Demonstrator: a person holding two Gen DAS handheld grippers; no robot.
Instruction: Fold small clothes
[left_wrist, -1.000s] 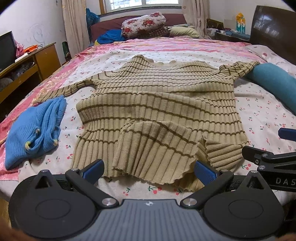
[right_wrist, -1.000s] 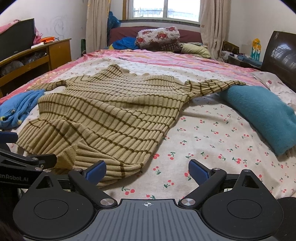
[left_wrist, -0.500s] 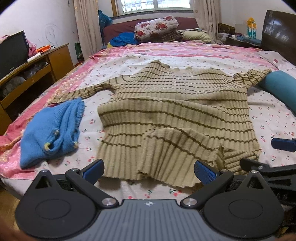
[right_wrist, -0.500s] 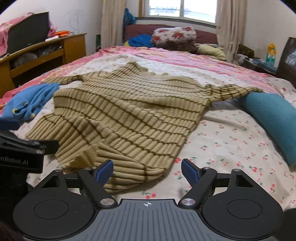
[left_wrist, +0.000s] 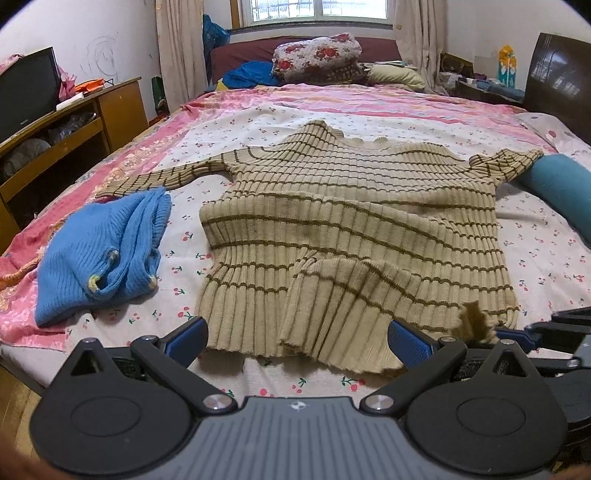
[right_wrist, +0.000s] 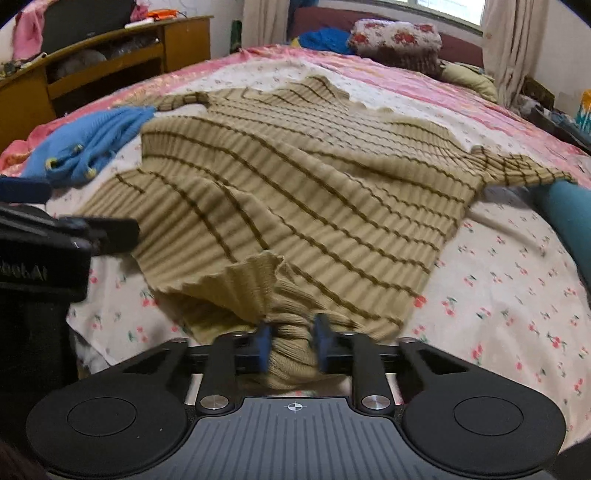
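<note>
The right tongs (right_wrist: 291, 345) were clamped on a bunched lower corner of the tan striped sweater (right_wrist: 295, 192). The left tongs (left_wrist: 297, 341) stood wide apart just before its hem, gripping nothing. The ribbed sweater lay face up on the bed (left_wrist: 535, 258), sleeves spread, its near hem folded over and rumpled, dark brown stripes crossing it. A crumpled blue knit garment (left_wrist: 99, 254) lay beside its left sleeve. Partial lettering on the left tool's body read "bot.AI" in the right wrist view.

Left tool (left_wrist: 297, 341) gapes wide; right tool (right_wrist: 291, 345) pinched nearly closed.
</note>
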